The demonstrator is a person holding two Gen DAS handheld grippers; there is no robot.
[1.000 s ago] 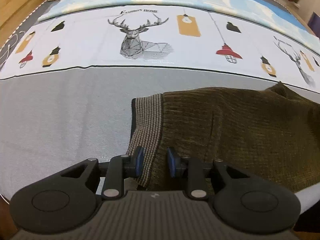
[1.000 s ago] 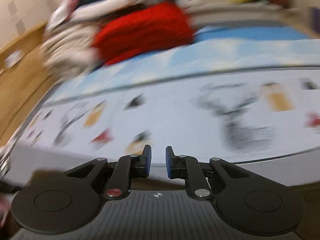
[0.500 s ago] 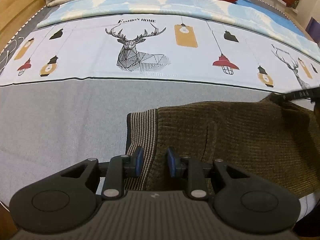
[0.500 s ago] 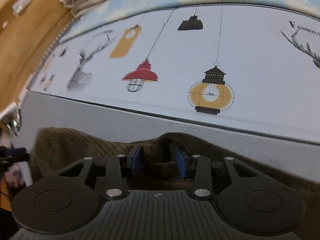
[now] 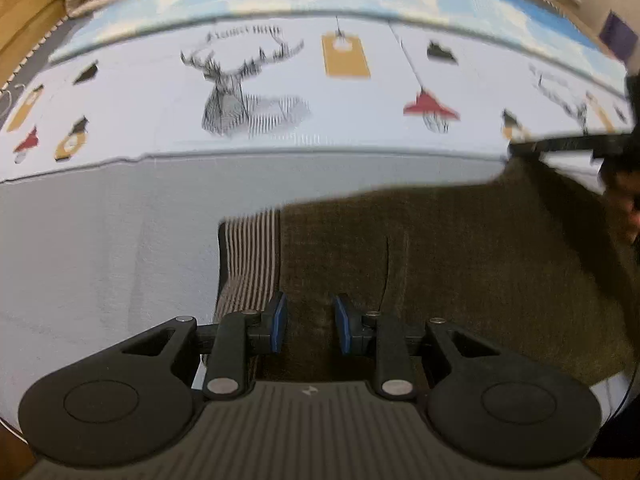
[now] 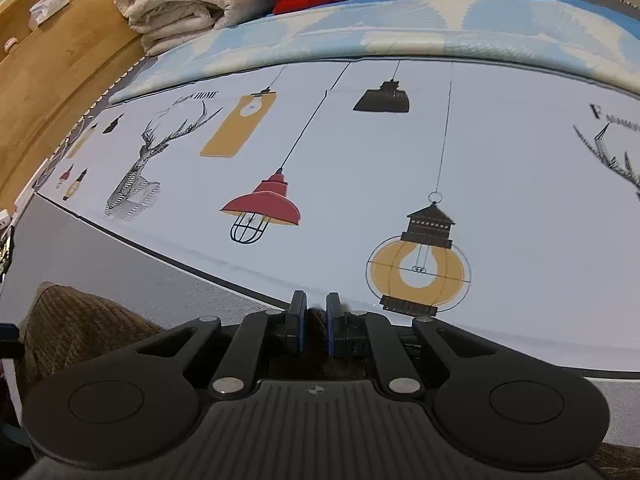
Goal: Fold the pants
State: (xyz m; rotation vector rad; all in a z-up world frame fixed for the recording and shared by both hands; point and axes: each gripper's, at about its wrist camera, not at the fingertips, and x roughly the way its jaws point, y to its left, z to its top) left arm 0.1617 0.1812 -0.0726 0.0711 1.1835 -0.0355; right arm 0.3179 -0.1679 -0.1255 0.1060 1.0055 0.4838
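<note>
1. The right gripper [image 6: 314,326] has come down onto the far edge of the pants [image 5: 460,264] and its jaws have just been closing; a dark fold of cloth is now pinched between them, so the fold can begin
2. The left gripper [image 5: 307,329] keeps its place near the striped waistband [image 5: 248,264], with cloth between its part-open jaws; it probably grips it, though blur hides the pads' contact
3. Only the left view shows the pants spread on the grey bedsheet [image 5: 100,248]; only the right view shows the pinch
</note>
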